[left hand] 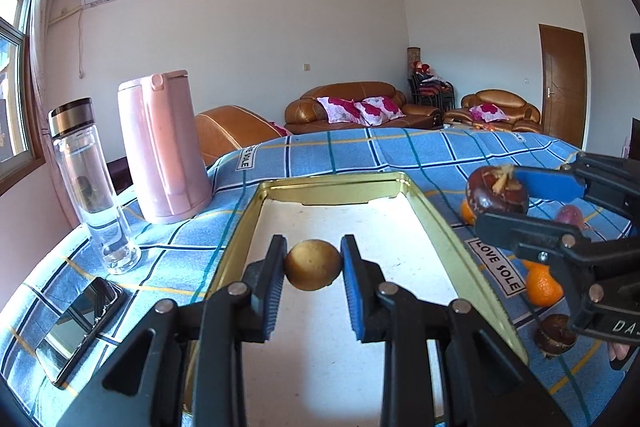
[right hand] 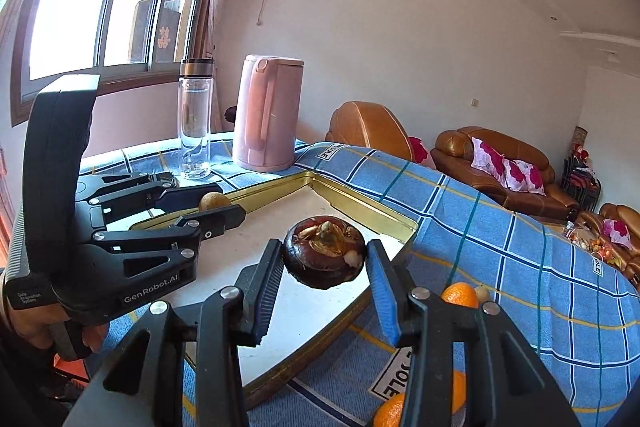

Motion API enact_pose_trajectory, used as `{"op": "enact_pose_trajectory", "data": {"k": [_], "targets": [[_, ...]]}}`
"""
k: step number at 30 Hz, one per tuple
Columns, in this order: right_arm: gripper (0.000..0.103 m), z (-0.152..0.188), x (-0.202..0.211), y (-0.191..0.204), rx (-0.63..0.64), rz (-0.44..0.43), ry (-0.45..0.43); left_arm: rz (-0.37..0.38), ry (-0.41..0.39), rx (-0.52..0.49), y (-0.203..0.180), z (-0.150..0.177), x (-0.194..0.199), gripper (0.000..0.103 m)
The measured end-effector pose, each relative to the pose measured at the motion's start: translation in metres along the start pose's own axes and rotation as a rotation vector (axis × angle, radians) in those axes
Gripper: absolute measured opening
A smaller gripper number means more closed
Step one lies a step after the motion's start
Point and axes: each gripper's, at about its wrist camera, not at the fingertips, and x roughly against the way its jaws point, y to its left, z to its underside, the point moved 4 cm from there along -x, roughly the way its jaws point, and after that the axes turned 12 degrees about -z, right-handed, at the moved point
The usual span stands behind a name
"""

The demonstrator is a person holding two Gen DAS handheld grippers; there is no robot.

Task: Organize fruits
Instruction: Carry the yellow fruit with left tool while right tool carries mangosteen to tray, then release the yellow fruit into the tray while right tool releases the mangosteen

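Your left gripper [left hand: 313, 264] is clamped on a small round tan fruit [left hand: 313, 270], its blue pads pressing it from both sides, and it holds that fruit above the white floor of the gold-rimmed tin tray [left hand: 436, 211]. Your right gripper [right hand: 325, 259] is closed around a dark brown water chestnut [right hand: 324, 253], sprout end up, over the tray's near right part, close to its rim. In the left wrist view that chestnut sits out beyond the tray's right rim. On the blue checked cloth [left hand: 360, 151] to the right of the tray lie several oranges [left hand: 543, 285], another dark chestnut [left hand: 556, 339] and a purplish piece you can only partly see. A pink kettle [left hand: 164, 147], a clear bottle [left hand: 90, 183] and a phone [left hand: 80, 327] stand left of the tray on the table
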Motion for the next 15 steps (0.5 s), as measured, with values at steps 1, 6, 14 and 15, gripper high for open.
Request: {"op": "enact_pose_trajectory", "data": {"k": [1,6,14,15], "targets": [[0.045,-0.001,-0.003,0.001,0.0,-0.005,0.004,-0.002,0.013,0.004,0.003,0.001,-0.003,0.029],[0.045,-0.003,-0.017,0.007,0.0,-0.025,0.024,-0.014,0.055,0.008,0.013,0.005,-0.013,0.029],[0.045,0.002,-0.04,0.015,-0.006,-0.036,0.095,-0.009,0.123,0.003,0.021,0.009,-0.028,0.029],[0.045,0.003,-0.043,0.015,-0.01,-0.037,0.108,-0.007,0.133,-0.001,0.021,0.01,-0.03,0.029]]}}
